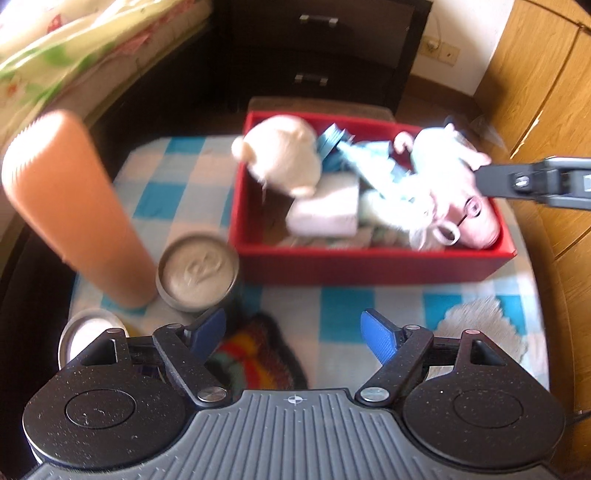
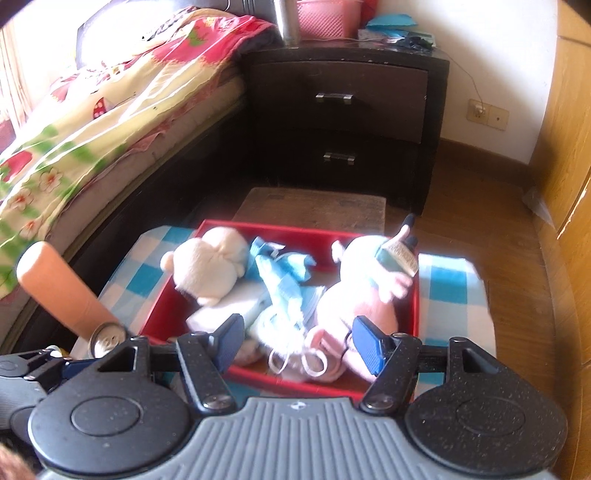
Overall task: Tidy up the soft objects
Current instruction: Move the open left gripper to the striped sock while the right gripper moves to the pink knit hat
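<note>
On the near edge of the blue-and-white checked cloth (image 1: 343,314), the left gripper (image 1: 293,334) hangs with its blue-padded jaws spread wide, nothing between them. Under it lies a rainbow-coloured knitted mat (image 1: 255,350); off to its right, a white crocheted doily (image 1: 480,325). Just left of the gripper stand a sealed tin can (image 1: 197,271) and a tall orange cylinder (image 1: 74,206), touching or nearly so; a second round lid (image 1: 88,332) shows at the lower left, partly hidden by the gripper body.

The right gripper (image 2: 299,341) hovers over the near wall of the red box (image 2: 306,386). Jaws are apart, roughly half spread. The pink plush toy's head (image 2: 325,360) and its white cords lie below the gap; pads do not press on anything that I can see.

Inside the red box, the soft things are piled together: a cream plush toy (image 2: 207,266) at the left end, leaning on the rim; a folded white cloth (image 2: 225,310) beneath it; light-blue fabric (image 2: 280,273) tangled across the middle; the pink plush toy (image 2: 365,291), with glasses, filling the right end. A small bottle-like item (image 2: 397,254) rests against the pink toy's top; the picture is too blurred to tell more.

Beyond the box, a brown board or low stool (image 2: 314,208). Further back, a dark two-drawer nightstand (image 2: 340,107) against the wall, a pink basket (image 2: 328,18) on top. A bed with floral bedding (image 2: 92,122) runs along the left; wooden cabinet doors (image 2: 569,155) on the right.
</note>
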A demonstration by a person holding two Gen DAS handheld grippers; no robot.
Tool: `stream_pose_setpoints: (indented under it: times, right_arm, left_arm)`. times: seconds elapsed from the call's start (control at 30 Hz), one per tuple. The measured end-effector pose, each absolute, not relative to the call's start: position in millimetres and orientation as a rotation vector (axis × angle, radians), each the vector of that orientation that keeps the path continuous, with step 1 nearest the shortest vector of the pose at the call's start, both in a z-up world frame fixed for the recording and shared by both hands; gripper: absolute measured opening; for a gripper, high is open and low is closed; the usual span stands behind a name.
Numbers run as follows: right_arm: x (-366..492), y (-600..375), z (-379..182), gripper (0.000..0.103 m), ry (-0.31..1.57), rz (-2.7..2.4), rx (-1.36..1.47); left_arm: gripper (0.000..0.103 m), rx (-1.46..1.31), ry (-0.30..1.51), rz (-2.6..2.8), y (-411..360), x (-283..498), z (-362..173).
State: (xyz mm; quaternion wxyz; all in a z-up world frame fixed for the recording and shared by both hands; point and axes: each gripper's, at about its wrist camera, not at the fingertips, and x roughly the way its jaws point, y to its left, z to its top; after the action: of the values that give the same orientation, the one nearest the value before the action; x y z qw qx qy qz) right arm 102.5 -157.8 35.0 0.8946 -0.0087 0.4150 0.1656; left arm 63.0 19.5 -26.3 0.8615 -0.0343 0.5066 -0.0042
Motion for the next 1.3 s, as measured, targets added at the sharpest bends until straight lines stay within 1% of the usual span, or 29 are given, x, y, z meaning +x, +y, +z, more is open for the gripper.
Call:
stream_pose_setpoints:
  times: [0.17,0.47,0.77,1.17,1.3]
  right_arm:
    - [83.7,-153.9,37.6,0.043,0.855,0.363,-0.046]
    - [57.1,-182.0,41.5,0.043,0.848,0.342,-0.002]
    - [41.4,-201.6,26.7,0.043,0.895,0.344,0.015]
    - [26.8,-180.7,12.7,0.043,0.934,0.423,-0.059]
    - [17.7,-164.5,7.3,0.043,0.952,0.500,-0.104]
  left_arm:
    - [0.079,-0.024,1.082,0.000,21.7,56.7,-37.1]
    - [0.080,-0.043,1.068,-0.071,12.9,48.8,-28.6]
    - [0.080,-0.042,1.098,-0.086,13.7,38.5,-37.2]
    - [0.080,-0.137,1.217,-0.079,27.6,62.2,-72.7]
    - [0.080,-0.102,1.209,-0.067,19.6,66.1,-70.6]
